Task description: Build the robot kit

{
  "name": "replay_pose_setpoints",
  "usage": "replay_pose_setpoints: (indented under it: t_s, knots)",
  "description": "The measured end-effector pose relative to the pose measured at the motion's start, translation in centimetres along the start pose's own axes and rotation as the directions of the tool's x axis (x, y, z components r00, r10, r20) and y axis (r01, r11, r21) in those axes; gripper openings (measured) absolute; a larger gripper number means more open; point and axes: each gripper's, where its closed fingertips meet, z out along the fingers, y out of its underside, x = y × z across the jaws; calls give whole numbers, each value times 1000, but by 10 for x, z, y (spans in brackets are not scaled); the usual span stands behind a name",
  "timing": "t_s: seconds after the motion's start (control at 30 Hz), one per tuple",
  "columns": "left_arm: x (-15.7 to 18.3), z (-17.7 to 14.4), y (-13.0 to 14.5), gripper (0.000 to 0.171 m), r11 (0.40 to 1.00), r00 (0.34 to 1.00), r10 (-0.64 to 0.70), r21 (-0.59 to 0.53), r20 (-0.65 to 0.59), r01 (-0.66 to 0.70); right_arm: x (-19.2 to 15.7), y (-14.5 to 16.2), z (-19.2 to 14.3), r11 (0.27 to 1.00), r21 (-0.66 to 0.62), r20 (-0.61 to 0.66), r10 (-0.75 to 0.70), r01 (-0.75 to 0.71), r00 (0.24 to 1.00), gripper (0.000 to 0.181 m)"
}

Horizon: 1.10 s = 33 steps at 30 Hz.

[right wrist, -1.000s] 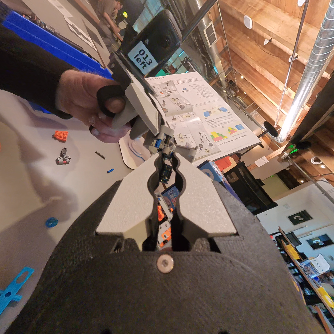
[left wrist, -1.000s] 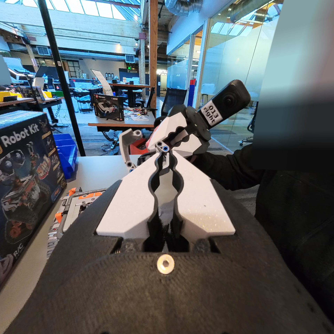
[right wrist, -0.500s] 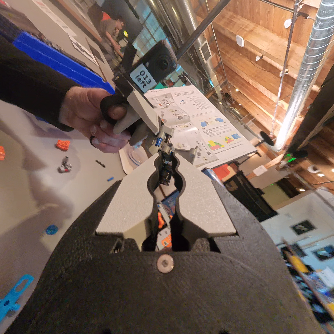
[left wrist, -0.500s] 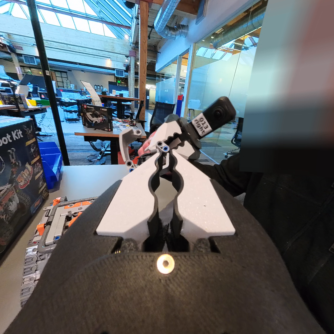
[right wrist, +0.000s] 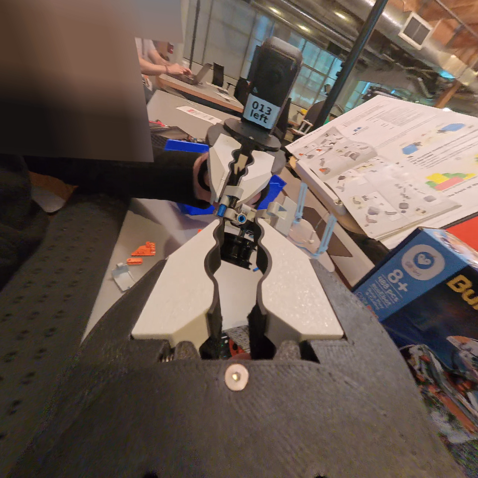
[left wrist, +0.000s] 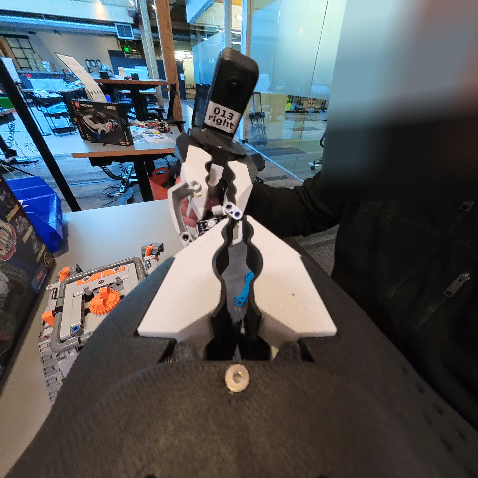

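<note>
The left tool [left wrist: 234, 219] is pinched narrow on a small grey assembly [left wrist: 232, 210] held in the air straight ahead of its tips; the right tool [right wrist: 238, 221] faces it from the opposite side, so the two meet tip to tip with the assembly between them; seen from the right tool, a blue pin [right wrist: 240, 218] in the assembly sits right at the mouth of its jaws, and a black wheel-like part [right wrist: 236, 249] hangs just below and inside the gap. The right tool's jaws stand moderately parted on either side of the assembly; whether they bear on it cannot be told. A curved grey frame [left wrist: 178, 209] juts from the assembly to the left of the left tool's tips, its long axis running roughly up and down. Below and to the left of the left tool, a half-built model [left wrist: 85, 292] with an orange gear lies on the desk [left wrist: 116, 232]; a dark box [left wrist: 15, 258] stands farther left. To the right of the right tool are an open booklet [right wrist: 375, 160] and a blue box [right wrist: 426, 279]; loose orange pieces [right wrist: 143, 249] lie to its left.

Against half a second ago, the right tool stands upright rather than leaning aside; its jaws are wider apart; both views tip lower toward the desk.
</note>
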Motion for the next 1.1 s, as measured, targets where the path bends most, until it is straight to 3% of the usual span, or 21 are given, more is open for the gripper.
replay_pose_setpoints:
  t_s: [0.53, 1.1]
  knots:
    - [5, -2, 21, 4, 991, 999, -18, -134, -42, 12, -18, 10, 6, 998, -44, 113, 41, -37, 993, 16]
    - [14, 3, 15, 3, 997, 984, -73, 9, -165, 75, -28, 6, -4, 991, -22, 143, -125, 129, 982, 14]
